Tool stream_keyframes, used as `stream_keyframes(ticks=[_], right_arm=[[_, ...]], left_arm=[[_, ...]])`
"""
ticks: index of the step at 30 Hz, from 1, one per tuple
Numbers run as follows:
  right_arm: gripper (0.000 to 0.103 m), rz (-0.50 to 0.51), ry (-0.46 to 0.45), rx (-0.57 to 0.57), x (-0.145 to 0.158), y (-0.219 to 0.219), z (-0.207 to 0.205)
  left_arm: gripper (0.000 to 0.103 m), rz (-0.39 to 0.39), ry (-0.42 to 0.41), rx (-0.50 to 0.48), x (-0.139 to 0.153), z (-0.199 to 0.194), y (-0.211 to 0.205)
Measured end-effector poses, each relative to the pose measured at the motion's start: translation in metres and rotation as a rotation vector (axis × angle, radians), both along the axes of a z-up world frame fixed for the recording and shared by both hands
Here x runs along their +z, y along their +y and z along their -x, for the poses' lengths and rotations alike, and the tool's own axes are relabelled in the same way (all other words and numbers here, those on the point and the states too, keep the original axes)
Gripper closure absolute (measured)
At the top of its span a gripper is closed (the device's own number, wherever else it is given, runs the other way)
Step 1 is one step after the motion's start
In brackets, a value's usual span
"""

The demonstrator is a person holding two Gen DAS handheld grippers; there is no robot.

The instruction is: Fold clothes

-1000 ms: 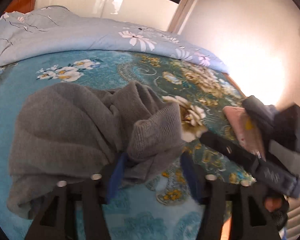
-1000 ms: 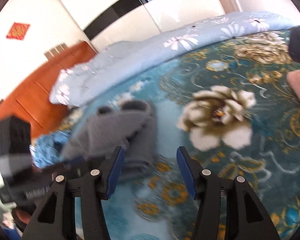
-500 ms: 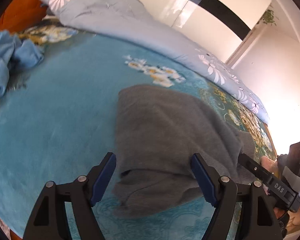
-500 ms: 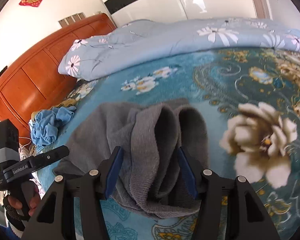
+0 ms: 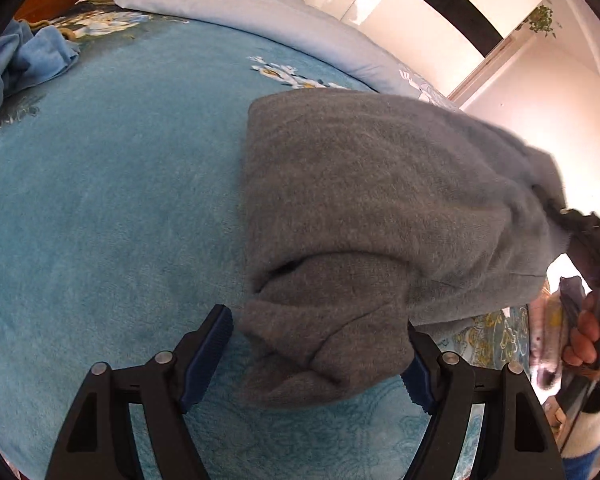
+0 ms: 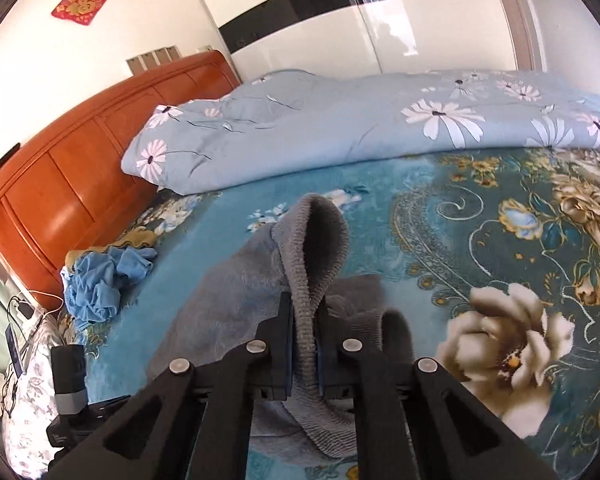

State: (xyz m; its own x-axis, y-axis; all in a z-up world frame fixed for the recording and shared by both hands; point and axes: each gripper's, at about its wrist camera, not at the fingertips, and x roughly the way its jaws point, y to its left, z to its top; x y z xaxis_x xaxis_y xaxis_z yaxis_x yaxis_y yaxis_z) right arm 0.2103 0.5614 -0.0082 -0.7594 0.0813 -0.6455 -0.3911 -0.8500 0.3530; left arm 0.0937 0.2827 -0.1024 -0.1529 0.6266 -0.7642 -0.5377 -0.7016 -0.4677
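A grey knit sweater lies bunched on the teal floral blanket. My left gripper is open, and the sweater's near bunched end sits between its blue-padded fingers without being pinched. In the right wrist view, the jaws of my right gripper are closing and the pads pinch a ribbed edge of the sweater, which stands up in a loop above them. A hand holding the right gripper shows at the right edge of the left wrist view.
A crumpled blue cloth lies near the orange wooden headboard. A pale blue flowered quilt is rolled along the far side of the bed. A phone with a cable lies left of the bed.
The right gripper went from open around the sweater's folds to clamped on its ribbed edge, now raised. The left gripper came nearer and lower, over the sweater's near end.
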Motion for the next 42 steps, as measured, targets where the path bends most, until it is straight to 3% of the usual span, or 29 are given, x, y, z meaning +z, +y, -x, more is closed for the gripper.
stream_keyframes(ticks=[2, 5, 8, 10, 12, 15, 18, 20, 24, 29, 31, 33, 36, 38, 42], right_arm=[[0.094, 0.053, -0.077, -0.028, -0.029, 0.012, 0.005], [0.091, 0.104, -0.110, -0.061, -0.059, 0.018, 0.001], [0.085, 0.104, -0.084, -0.066, -0.056, 0.017, -0.005], [0.075, 0.090, -0.065, -0.063, -0.049, 0.015, -0.012], [0.049, 0.091, -0.034, -0.059, -0.044, 0.014, -0.021], [0.030, 0.207, 0.001, -0.058, -0.058, 0.026, -0.036], [0.030, 0.391, -0.008, -0.068, -0.087, 0.042, -0.042], [0.030, 0.482, 0.030, -0.055, -0.098, 0.048, -0.041], [0.030, 0.507, 0.041, -0.028, -0.103, 0.051, -0.022], [0.034, 0.493, 0.013, -0.005, -0.100, 0.045, 0.007], [0.044, 0.457, -0.013, -0.003, -0.096, 0.037, 0.014], [0.062, 0.425, -0.027, -0.011, -0.090, 0.032, 0.013], [0.072, 0.410, -0.026, -0.011, -0.079, 0.026, 0.009], [0.074, 0.400, -0.012, 0.001, -0.068, 0.019, 0.005], [0.075, 0.364, 0.031, 0.054, -0.035, 0.005, -0.013]], left_arm=[[0.023, 0.001, -0.001, -0.005, -0.001, 0.000, -0.001], [0.023, -0.005, -0.003, -0.026, 0.000, -0.003, -0.004], [0.023, -0.031, -0.008, -0.056, 0.005, -0.006, -0.009], [0.023, -0.082, -0.006, -0.078, 0.015, -0.010, -0.017], [0.023, -0.147, 0.001, -0.074, 0.027, -0.010, -0.028], [0.014, -0.226, -0.001, -0.016, 0.040, 0.003, -0.037], [0.010, -0.197, -0.034, -0.004, 0.031, 0.029, -0.018], [0.010, -0.170, -0.111, -0.016, 0.014, 0.052, -0.004], [0.010, -0.227, -0.308, -0.036, -0.018, 0.072, 0.009], [0.011, -0.266, -0.307, -0.068, -0.020, 0.078, 0.013], [0.019, -0.283, -0.303, -0.071, -0.019, 0.078, 0.013], [0.041, -0.297, -0.297, -0.073, -0.019, 0.076, 0.013], [0.066, -0.283, -0.254, -0.079, -0.006, 0.070, 0.010], [0.071, -0.273, -0.209, -0.092, 0.009, 0.062, 0.008], [0.072, -0.264, -0.115, -0.133, 0.047, 0.039, -0.002]])
